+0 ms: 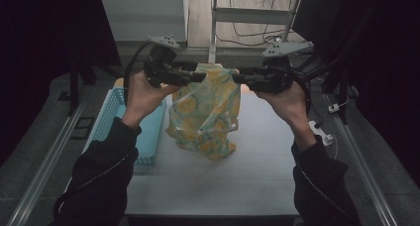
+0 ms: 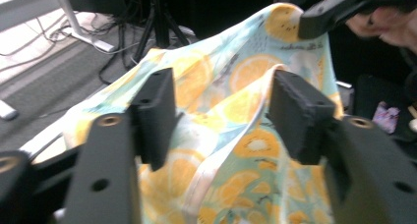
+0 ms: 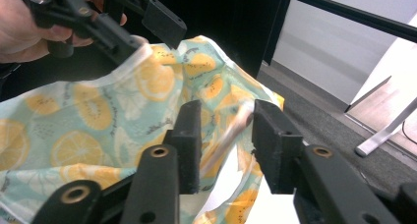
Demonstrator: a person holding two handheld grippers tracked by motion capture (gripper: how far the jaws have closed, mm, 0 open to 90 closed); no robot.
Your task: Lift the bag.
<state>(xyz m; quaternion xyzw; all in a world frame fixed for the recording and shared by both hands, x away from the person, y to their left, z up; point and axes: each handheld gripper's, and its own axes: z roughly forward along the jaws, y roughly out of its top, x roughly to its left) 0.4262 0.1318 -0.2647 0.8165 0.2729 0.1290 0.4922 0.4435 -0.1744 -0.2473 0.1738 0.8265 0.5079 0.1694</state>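
A light blue cloth bag printed with yellow lemon slices (image 1: 205, 112) hangs between my two grippers, its lower part resting on the white table (image 1: 262, 161). My left gripper (image 1: 200, 77) points right at the bag's top left edge. In the left gripper view the jaws (image 2: 221, 91) stand apart with the fabric (image 2: 236, 121) and its pale strap loose between them, the pads not pressing. My right gripper (image 1: 237, 78) points left at the top right edge. In its own view it (image 3: 226, 118) is open too, with a blurred strap and fabric (image 3: 98, 121) in the gap.
A light blue plastic basket (image 1: 111, 112) sits on the table left of the bag, under my left forearm. Metal rails run along both table sides. A white plug strip (image 1: 319, 132) lies at the right edge. Desk legs and cables stand beyond the far edge.
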